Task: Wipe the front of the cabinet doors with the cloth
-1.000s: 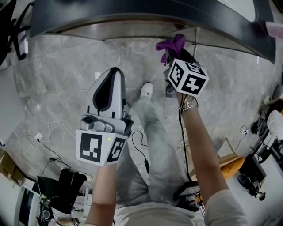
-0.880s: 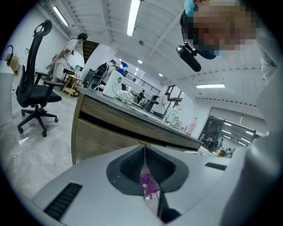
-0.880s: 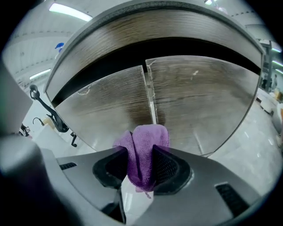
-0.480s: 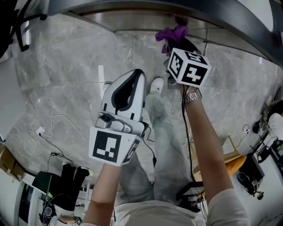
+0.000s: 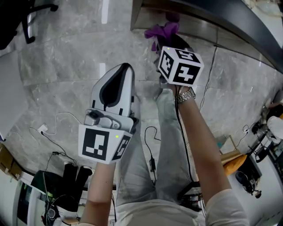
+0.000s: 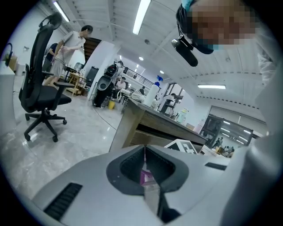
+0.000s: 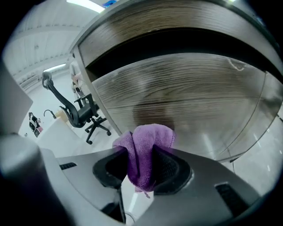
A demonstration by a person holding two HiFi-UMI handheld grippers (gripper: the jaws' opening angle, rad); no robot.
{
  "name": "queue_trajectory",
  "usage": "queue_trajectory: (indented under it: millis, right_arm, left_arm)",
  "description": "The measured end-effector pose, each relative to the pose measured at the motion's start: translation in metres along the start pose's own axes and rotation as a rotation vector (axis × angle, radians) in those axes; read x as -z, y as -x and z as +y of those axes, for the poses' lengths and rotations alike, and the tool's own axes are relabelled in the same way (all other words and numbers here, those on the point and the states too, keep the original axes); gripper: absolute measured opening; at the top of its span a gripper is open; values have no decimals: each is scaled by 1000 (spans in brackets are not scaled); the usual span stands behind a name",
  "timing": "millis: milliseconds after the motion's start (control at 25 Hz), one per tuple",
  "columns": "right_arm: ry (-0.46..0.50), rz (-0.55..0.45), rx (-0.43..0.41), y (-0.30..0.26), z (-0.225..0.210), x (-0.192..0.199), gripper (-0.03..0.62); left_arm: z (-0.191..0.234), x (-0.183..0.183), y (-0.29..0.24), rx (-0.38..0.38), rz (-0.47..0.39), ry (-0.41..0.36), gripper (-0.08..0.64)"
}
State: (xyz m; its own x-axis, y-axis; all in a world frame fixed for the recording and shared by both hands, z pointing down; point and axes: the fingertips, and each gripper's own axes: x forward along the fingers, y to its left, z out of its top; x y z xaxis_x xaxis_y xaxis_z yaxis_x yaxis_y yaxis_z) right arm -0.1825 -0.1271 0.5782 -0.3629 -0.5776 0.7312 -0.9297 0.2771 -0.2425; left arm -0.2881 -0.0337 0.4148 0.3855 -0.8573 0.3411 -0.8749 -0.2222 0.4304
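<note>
The purple cloth is bunched between the jaws of my right gripper, which is shut on it. It sits just in front of the wood-grain cabinet door, near the cabinet's left end; I cannot tell whether it touches. My left gripper hangs lower left of the right one, away from the cabinet. Its jaws are shut with nothing held.
Grey marble floor lies below, with the person's legs between the grippers. Cables and bags lie at the lower left. A black office chair stands left of the cabinet. People stand far off.
The view has shifted left along the cabinet, so its left end now shows. The right gripper, still holding the cloth, has drifted left. The left gripper rose, then moved slightly left.
</note>
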Motion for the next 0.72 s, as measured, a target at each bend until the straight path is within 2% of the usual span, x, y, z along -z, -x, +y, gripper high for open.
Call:
queue_trajectory:
  millis: [240, 440, 560, 720]
  right_arm:
    - [16, -17, -76, -26, 67, -9, 140]
    - [60, -24, -172, -30, 108, -14, 140]
    - [94, -9, -215, -24, 112, -4, 140]
    - [102, 39, -222, -14, 84, 25, 140]
  left_arm:
    - [44, -5, 20, -45, -7, 8, 17]
    - [53, -2, 29, -82, -16, 23, 17]
    - [45, 4, 26, -88, -14, 27, 17]
    - [20, 17, 10, -83, -3, 31, 17]
